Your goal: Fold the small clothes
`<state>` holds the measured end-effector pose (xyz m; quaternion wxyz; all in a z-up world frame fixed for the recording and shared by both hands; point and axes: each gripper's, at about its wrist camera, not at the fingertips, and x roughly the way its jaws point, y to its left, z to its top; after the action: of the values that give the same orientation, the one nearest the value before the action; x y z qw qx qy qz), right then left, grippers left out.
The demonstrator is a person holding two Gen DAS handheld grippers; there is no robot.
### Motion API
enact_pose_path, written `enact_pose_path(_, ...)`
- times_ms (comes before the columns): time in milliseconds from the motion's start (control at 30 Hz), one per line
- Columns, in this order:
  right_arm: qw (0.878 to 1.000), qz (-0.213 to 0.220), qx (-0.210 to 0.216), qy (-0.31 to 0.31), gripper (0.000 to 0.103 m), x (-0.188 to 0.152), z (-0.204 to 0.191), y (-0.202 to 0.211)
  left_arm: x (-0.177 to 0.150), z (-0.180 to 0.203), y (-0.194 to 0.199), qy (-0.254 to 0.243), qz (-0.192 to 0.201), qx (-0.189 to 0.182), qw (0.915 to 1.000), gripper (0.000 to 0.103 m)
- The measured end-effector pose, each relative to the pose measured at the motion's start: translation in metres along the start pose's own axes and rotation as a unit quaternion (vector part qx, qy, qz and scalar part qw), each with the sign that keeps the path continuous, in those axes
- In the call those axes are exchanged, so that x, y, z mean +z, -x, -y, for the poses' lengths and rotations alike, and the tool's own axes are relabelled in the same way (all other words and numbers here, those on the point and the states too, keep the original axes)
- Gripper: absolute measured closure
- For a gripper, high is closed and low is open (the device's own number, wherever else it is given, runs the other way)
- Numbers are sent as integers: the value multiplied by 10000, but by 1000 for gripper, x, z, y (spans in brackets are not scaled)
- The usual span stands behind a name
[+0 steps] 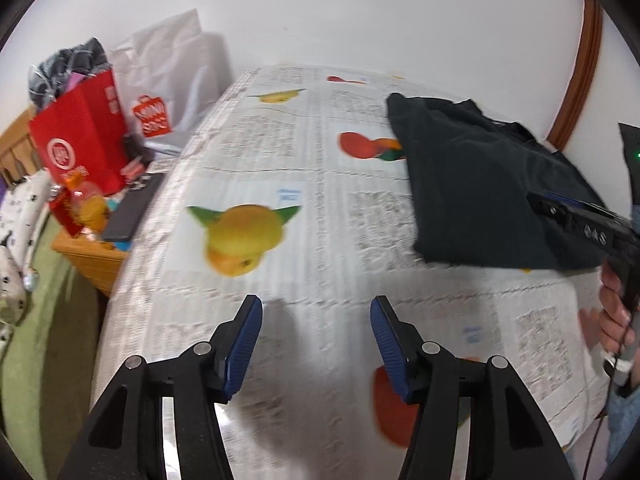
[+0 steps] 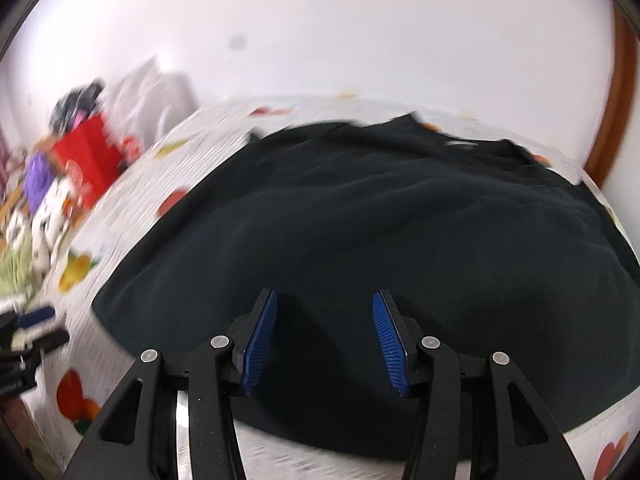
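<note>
My right gripper hangs wide open and empty over the dark garment, which lies bunched on the newspaper-print tablecloth; my left gripper (also agape, holding nothing) hovers beside it; pinching one layer would likely skew the fold

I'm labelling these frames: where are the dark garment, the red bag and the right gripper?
dark garment [image 2: 360, 240], right wrist view, middle of the cloth
red bag [image 1: 80, 136], left wrist view, front face
right gripper [image 2: 324, 308], right wrist view, between fingertips
</note>
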<state>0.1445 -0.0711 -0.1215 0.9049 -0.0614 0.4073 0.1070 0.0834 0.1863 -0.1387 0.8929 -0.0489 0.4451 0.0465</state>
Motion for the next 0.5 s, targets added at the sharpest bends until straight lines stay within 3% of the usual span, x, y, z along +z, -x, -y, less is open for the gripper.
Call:
enact_pose_path(200,9943,39,185,1050,51,-29,-58,30,-4,-17,0,109,69,-11,9999,47)
enact_pose_path(300,9834,200,48,1804,36,-40,-92,36,-4,-18,-1,88,140,12,9999,46)
enact_pose_path(500,9626,180,-346,2681,36,-46,-135,10,-3,-20,-5,132,167,-81,9997,44)
